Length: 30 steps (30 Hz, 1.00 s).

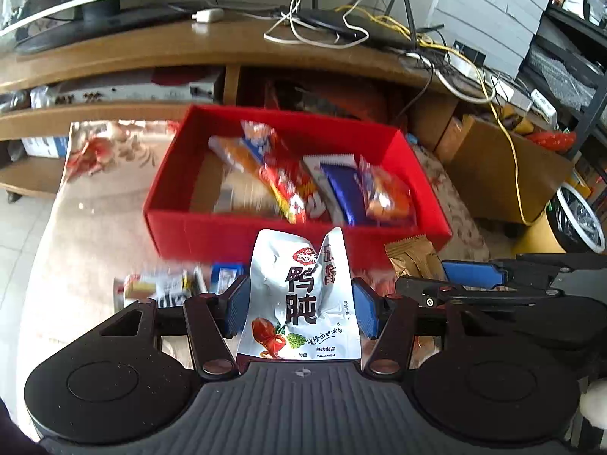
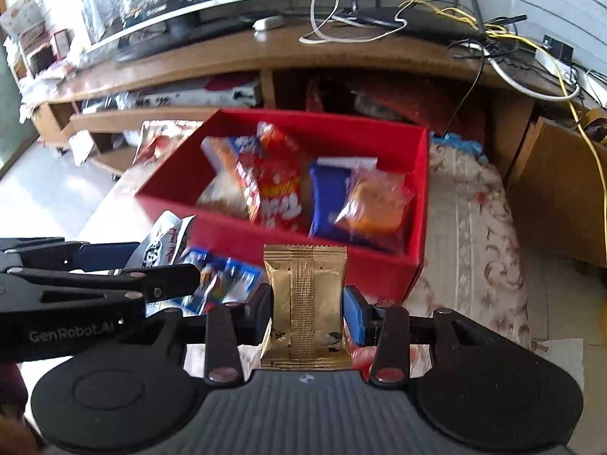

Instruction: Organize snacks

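Sunlit wooden TV stand (image 1: 159,53), floral rug (image 2: 474,212), seemingly tiled floor (image 1: 22,250).

"鸭肫" — white pouch (image 1: 299,295); "GenRobot.AI" — left gripper (image 2: 76,335)

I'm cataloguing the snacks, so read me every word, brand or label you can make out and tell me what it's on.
"鸭肫": big black characters on the white pouch in the left hand-held gripper.
"GenRobot.AI": on the side of the left hand-held gripper, right wrist view.
Gold packet in the right hand-held gripper: no readable text.
Snacks in the red box, monitor brand: too blurred.
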Each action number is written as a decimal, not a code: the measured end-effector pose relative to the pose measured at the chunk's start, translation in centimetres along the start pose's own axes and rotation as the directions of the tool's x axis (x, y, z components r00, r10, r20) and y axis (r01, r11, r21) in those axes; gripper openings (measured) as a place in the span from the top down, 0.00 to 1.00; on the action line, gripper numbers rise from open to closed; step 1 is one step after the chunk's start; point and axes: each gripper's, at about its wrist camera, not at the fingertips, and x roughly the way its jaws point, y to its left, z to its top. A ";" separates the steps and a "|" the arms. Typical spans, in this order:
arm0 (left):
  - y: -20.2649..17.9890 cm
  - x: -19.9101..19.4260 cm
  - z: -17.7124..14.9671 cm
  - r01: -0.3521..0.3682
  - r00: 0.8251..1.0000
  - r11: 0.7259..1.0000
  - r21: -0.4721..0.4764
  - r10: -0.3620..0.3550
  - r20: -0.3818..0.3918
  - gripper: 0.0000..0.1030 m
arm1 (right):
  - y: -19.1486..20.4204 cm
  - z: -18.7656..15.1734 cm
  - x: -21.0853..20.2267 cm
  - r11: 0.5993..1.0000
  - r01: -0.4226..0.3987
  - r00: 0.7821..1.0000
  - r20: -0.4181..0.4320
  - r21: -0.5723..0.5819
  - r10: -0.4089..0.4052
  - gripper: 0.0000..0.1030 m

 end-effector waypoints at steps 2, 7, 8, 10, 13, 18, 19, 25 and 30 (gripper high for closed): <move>-0.1 0.4 0.8 -0.001 1.000 1.000 -0.001 0.001 0.010 0.38 | -0.4 0.9 0.3 1.000 0.000 1.000 0.010 0.013 0.000 0.62; 0.0 1.4 3.3 -0.008 0.999 1.000 -0.014 0.008 0.033 0.38 | -1.2 3.4 1.3 0.999 0.004 0.999 0.040 0.036 -0.006 0.62; 0.0 1.7 3.8 -0.010 0.999 1.000 -0.015 0.010 0.037 0.38 | -1.4 3.9 1.6 0.999 0.005 0.999 0.044 0.040 -0.007 0.62; 0.1 2.3 4.6 -0.014 0.999 1.000 -0.017 0.014 0.042 0.38 | -1.7 4.8 2.2 0.999 0.006 0.999 0.049 0.048 -0.008 0.62; 0.2 3.6 5.6 -0.022 0.999 1.000 -0.021 0.023 0.039 0.38 | -2.2 5.6 3.5 0.999 0.015 0.999 0.042 0.052 -0.017 0.62; 0.5 6.0 6.5 -0.026 1.000 0.998 -0.049 0.026 0.015 0.38 | -3.0 6.3 5.9 0.998 0.033 0.999 0.020 0.053 -0.034 0.62; 0.5 6.4 6.6 -0.031 0.999 0.998 -0.049 0.031 0.010 0.38 | -3.1 6.4 6.3 0.998 0.036 0.999 0.015 0.054 -0.037 0.62; 0.7 8.6 7.5 -0.053 0.999 0.998 -0.044 0.053 -0.003 0.39 | -3.9 7.2 8.4 0.997 0.041 0.999 0.001 0.064 -0.041 0.62; 1.2 10.1 8.0 -0.069 0.998 0.996 -0.056 0.069 -0.010 0.40 | -4.0 7.8 9.6 0.997 0.046 0.999 0.004 0.055 -0.047 0.62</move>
